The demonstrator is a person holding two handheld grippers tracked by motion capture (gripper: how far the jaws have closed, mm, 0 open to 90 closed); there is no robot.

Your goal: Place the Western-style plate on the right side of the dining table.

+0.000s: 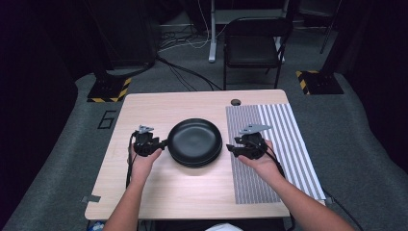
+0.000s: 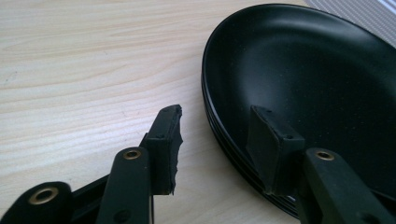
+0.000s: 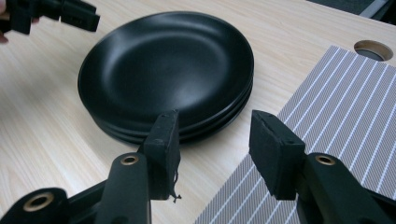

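Observation:
A stack of three black plates (image 1: 195, 142) sits in the middle of the wooden table (image 1: 159, 108). My left gripper (image 1: 164, 143) is at the stack's left rim. In the left gripper view that gripper (image 2: 215, 114) is open, one jaw over the bare wood and the other over the top plate (image 2: 317, 79), with the rim between them. My right gripper (image 1: 230, 148) is just right of the stack, at the striped mat's edge. Seen in its own view, the right gripper (image 3: 215, 119) is open and empty, a short way from the plates (image 3: 163, 65).
A grey-and-white striped mat (image 1: 284, 139) covers the table's right side. A round cable hole (image 1: 235, 102) lies at the far edge. A black chair (image 1: 252, 45) stands behind the table. The left gripper (image 3: 79, 18) shows across the plates in the right gripper view.

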